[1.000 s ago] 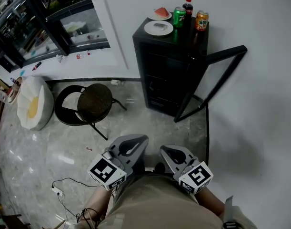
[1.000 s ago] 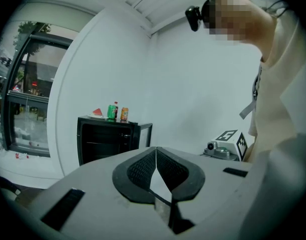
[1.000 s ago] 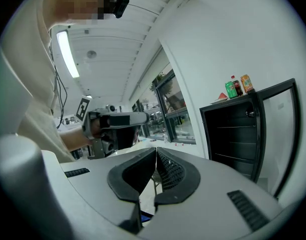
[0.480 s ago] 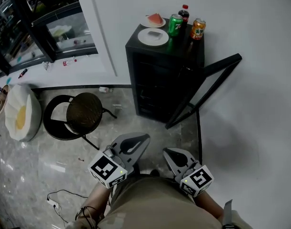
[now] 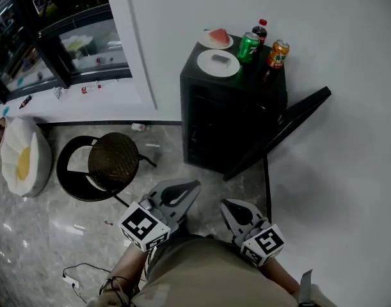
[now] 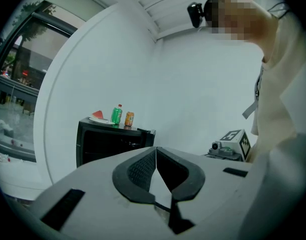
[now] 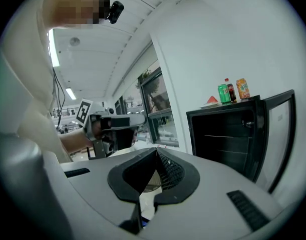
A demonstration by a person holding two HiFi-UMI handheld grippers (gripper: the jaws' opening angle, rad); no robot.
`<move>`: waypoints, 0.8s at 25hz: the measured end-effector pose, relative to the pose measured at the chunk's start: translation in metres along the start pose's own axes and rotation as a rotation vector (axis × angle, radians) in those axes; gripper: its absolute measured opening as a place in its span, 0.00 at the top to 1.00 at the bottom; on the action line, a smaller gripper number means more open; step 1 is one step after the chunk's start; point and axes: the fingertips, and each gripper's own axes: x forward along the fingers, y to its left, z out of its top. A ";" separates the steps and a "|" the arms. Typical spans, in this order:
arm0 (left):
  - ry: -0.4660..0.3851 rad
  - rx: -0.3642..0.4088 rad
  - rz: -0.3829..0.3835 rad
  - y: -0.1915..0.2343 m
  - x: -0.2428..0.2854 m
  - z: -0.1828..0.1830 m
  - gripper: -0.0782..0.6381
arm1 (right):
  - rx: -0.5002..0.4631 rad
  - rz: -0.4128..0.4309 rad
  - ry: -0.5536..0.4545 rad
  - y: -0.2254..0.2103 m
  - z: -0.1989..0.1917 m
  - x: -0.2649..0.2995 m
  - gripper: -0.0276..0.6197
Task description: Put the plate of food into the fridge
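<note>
Left hand-held gripper (image 5: pixel 192 187) and right hand-held gripper (image 5: pixel 224 204) are pointing, closed and empty, toward the fridge (image 5: pixel 227 120). Its door (image 5: pixel 297 123) is standing open, seemingly for the plate of food (image 5: pixel 218 39) sitting on top, well apart.

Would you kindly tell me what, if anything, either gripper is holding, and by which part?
Nothing is held: the left gripper and the right gripper are both shut, with nothing between their jaws.

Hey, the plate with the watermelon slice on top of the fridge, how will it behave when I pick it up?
The white plate looks stiff and shallow, so it should lift flat by its rim. The watermelon slice lies loose on it and may slide if tilted. Carrying one slice, it is probably light.
</note>
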 end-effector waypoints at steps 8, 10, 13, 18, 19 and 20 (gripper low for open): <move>-0.012 0.016 -0.036 0.038 -0.012 0.014 0.87 | -0.008 -0.059 0.000 -0.001 0.013 0.036 0.92; -0.007 0.011 -0.045 0.048 -0.016 0.014 0.87 | -0.004 -0.086 0.014 -0.003 0.014 0.045 0.92; -0.012 -0.005 -0.056 0.063 -0.025 0.014 0.88 | 0.009 -0.129 0.036 -0.005 0.015 0.060 0.92; -0.026 -0.027 -0.071 0.090 -0.039 0.012 0.88 | -0.023 -0.155 0.078 0.000 0.016 0.086 0.92; -0.025 -0.024 -0.073 0.095 -0.041 0.011 0.87 | -0.035 -0.155 0.087 0.002 0.016 0.090 0.92; -0.023 -0.019 -0.075 0.099 -0.042 0.010 0.87 | -0.044 -0.157 0.093 0.003 0.017 0.094 0.92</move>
